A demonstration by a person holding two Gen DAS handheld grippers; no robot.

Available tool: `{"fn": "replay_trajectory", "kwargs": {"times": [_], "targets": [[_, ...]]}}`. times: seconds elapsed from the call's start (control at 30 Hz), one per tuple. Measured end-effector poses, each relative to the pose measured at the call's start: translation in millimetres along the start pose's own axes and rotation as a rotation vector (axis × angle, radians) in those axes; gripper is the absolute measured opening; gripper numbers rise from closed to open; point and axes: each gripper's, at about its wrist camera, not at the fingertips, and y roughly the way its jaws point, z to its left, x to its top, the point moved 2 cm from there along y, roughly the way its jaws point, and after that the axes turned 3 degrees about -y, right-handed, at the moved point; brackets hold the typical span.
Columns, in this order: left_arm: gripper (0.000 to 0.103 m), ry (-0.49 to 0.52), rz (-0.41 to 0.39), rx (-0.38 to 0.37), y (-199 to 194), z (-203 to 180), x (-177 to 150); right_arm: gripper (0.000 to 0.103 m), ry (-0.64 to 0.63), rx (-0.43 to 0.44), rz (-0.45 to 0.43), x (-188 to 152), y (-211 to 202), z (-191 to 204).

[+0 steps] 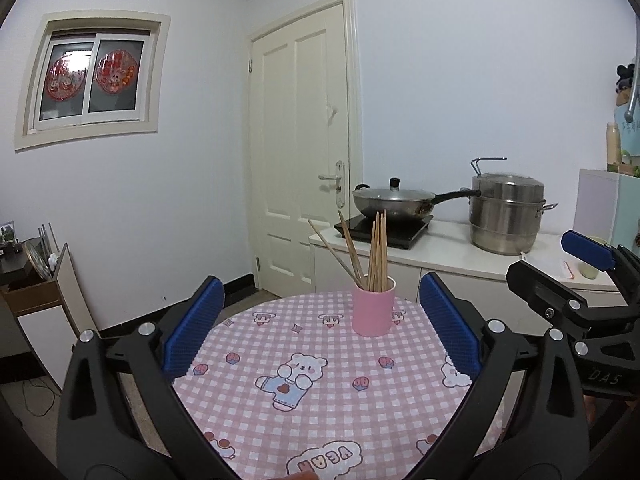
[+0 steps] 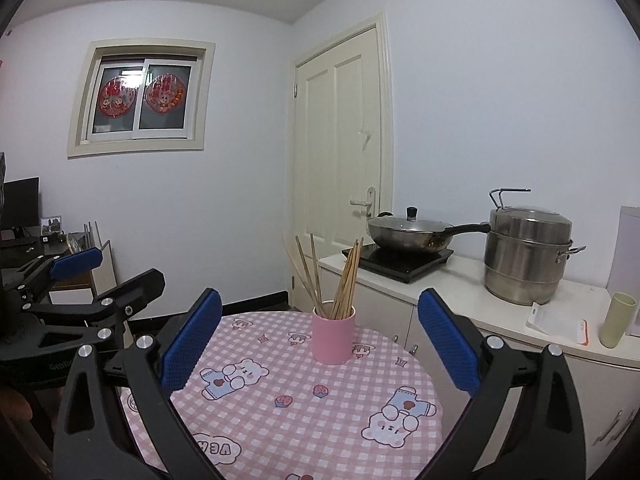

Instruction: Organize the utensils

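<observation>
1. A round table draped in a pink-and-white checked cloth printed with cartoon bears [image 1: 320, 412] fills the foreground of both wrist views.
2. A smooth pink cylindrical cup [image 1: 373, 311] stands upright toward the far side of that cloth, apart from both grippers.
3. A bundle of slim wooden chopsticks [image 1: 376, 252] stands inside the cup, most of them near vertical, a few leaning out to the left.
4. The left gripper [image 1: 322, 332], black-framed with blue textured pads, hovers over the near part of the table with its jaws spread wide and nothing between them; the cup sits beyond the pads, framed in the gap.
5. The right gripper [image 2: 320, 344], of the same build, is likewise held wide open and empty, the cup again seen past its pads.
6. Each gripper shows at the edge of the other's view, side by side above the table's near rim.
7. Behind the table, a white counter [image 2: 460, 292] carries a black induction hob [image 2: 400, 262] with a lidded steel wok [image 2: 408, 232] on it, and a stacked stainless steamer pot [image 2: 526, 256] just to the right.
8. A pale green plastic tumbler [image 2: 618, 320] stands at the counter's right end.
9. A cream panelled door [image 1: 300, 140] is closed in the corner.
</observation>
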Motion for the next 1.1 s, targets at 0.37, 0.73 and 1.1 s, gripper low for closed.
{"fn": "replay_trajectory", "kwargs": {"times": [0.37, 0.73, 1.1], "targets": [[0.096, -0.007, -0.049, 0.004, -8, 1, 0, 0.095, -0.002, -0.004, -0.022, 1, -6, 1], [0.096, 0.006, -0.102, 0.044, -15, 1, -1, 0.095, 0.004, 0.002, -0.028, 1, -6, 1], [0.096, 0.009, -0.103, 0.053, -13, 2, -2, 0.095, 0.002, 0.002, -0.029, 0, -5, 0]]}}
